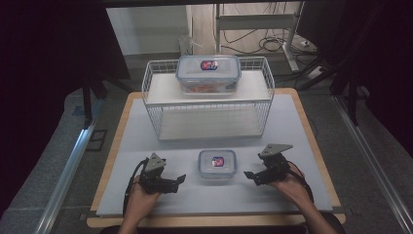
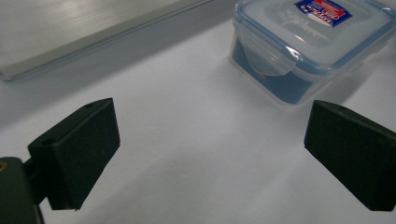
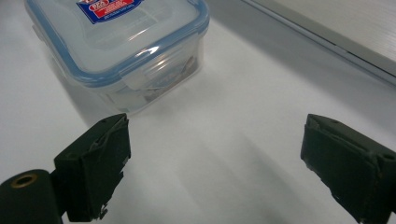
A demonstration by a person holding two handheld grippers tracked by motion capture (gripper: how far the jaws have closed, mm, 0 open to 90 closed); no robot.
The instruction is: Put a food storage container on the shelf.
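Between the wide-open left hand-held gripper (image 1: 181,179) and right hand-held gripper (image 1: 248,174), the small container (image 1: 217,164) sits upright, nearly square.

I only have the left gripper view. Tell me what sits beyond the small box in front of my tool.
Observer: A white wire rack stands behind the small box, with a bigger lidded box on its top shelf.
Operator: Report where the other tool is.
Observer: The right tool rests on the mat on the far side of the small box, apart from it, jaws open and pointing at it.
Operator: Describe the small box's side facing that tool.
Observer: In the right gripper view its clear wall shows a lid latch folded down.
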